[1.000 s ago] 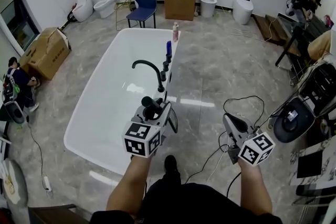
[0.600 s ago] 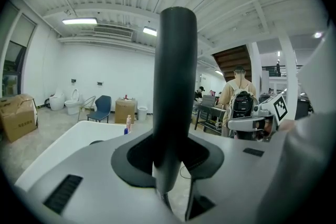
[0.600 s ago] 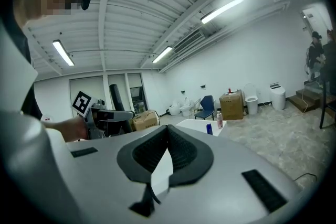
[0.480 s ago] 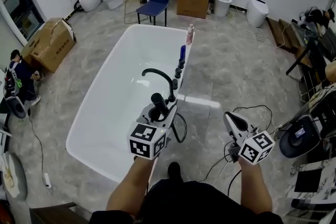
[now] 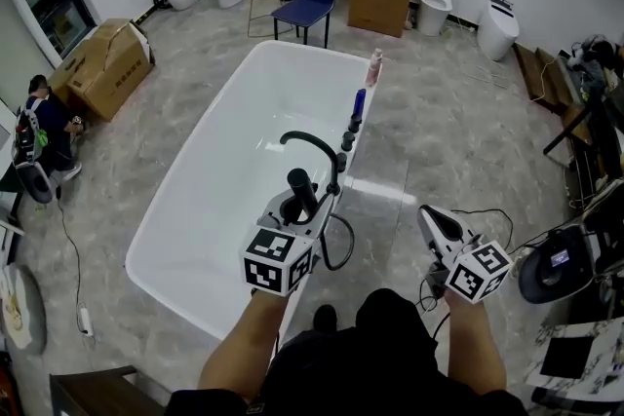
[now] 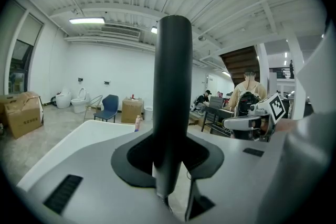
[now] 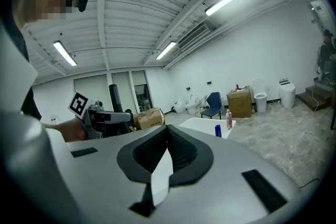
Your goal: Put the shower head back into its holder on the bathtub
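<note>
1. While the far left offers only a cardboard box [image 5: 102,68] and a person [image 5: 39,127] sitting on the floor, both are well apart from the action and neither looks likely to interfere.
2. Next comes the white bathtub [image 5: 214,170], long and bare inside; its right-hand rim is the business edge.
3. The left gripper [image 5: 310,205] is over the near end of that rim. Its jaws are clamped on the shower head [image 5: 300,185], which stands upright between them, taken low on its black stem.
4. Handling call: the stem looks rigid, smooth and probably slick, and light enough for one gripper. A hold on the straight stem seems right, since it should leave the lower end free to drop into the holder.
5. A black hose [image 5: 338,244] loops down just beside the gripper. It will likely tug and twist the stem, so slack matters.
6. Ahead, the curved black faucet spout [image 5: 310,143] arches over the tub, with a row of black fittings [image 5: 349,139] on the rim beside it. Which one is the holder cannot be told from here. The spout is the thing to steer round.
7. Farther up the rim stand a blue bottle [image 5: 359,102] and a pink bottle [image 5: 375,65], beyond the fittings.
8. The right gripper [image 5: 431,217] hangs over the floor, well apart from the tub, jaws pressed together on nothing.
9. Cables [image 5: 487,214] trail on the floor just past it, a likely hazard for feet.
</note>
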